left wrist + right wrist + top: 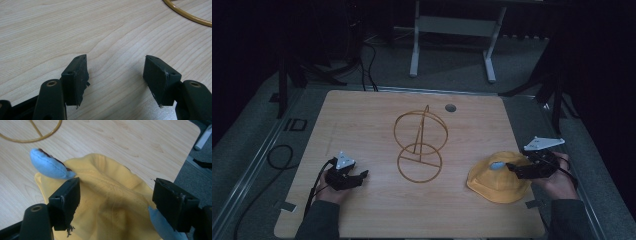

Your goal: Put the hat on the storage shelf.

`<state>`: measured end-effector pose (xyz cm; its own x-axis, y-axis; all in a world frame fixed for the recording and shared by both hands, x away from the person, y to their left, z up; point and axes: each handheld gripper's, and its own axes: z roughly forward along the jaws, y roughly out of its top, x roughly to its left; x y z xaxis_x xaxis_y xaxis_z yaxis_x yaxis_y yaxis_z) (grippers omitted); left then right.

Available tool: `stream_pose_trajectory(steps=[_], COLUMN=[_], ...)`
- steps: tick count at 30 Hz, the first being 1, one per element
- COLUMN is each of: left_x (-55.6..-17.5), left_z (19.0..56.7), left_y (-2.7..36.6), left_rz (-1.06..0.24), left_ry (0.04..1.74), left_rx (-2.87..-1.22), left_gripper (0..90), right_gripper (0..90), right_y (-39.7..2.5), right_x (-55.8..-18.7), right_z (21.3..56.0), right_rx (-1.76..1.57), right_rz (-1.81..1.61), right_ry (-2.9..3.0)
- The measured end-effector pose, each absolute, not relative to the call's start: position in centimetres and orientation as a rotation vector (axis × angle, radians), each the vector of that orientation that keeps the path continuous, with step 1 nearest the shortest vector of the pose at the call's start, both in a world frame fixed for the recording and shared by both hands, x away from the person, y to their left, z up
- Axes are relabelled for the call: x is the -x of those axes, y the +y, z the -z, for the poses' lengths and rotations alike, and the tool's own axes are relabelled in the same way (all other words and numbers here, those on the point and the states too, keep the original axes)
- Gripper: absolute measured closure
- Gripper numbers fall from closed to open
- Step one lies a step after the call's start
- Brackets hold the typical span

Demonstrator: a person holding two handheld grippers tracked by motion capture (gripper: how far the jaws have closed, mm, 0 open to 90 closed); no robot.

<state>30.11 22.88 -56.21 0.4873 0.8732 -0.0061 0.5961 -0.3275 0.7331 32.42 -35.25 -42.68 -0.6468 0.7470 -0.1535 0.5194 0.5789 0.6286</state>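
Dark curtains and a pale wooden table (362, 115) frame the work, and on the near right part of that table lies the yellow hat (498, 184), the thing we are reaching for. It sits brim down, soft and slumped, its crown creased and folded rather than rounded, with a small blue ear-like tab (51, 168) standing up from one side and a second blue patch low at the other. Our right gripper (518, 167) hovers right over the crown, jaws spread wide on either side of the fabric and not yet closed on it; we judge this as lining up for a pinch on the crown, where the cloth bunches enough to give a hold. Near the middle of the table, apart from the hat, stands a gold wire stand (420, 147) of two hoops on a stem, likely where the hat is meant to go. Our left gripper (357, 178) rests low at the near left, jaws open over bare wood, kept clear of the reach.
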Motion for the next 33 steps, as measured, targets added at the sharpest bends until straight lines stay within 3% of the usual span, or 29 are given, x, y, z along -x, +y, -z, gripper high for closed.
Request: stream_pose_trajectory(steps=[9,15,22,33], left_x=[-30.1,-30.1,-30.1,-30.1], left_z=[56.2,56.2,56.2,56.2], left_y=[22.9,22.9,22.9,22.9], left_rz=[-0.519,-0.519,-0.519,-0.519], left_ry=[1.207,1.207,1.207,1.207], left_rx=[-2.049,-2.049,-2.049,-2.049], left_gripper=[36.6,36.6,36.6,36.6], right_gripper=[31.8,53.5,71.6,82.7], right_y=[-35.1,-35.1,-34.7,-34.3], right_x=[-33.1,-33.6,-33.7,-34.0], right_z=[43.1,42.9,42.7,42.2], right_rx=[-0.960,-0.888,-0.834,-0.806], right_rz=[-0.699,-0.664,-0.622,-0.601], right_ry=[2.477,2.562,2.607,2.645])
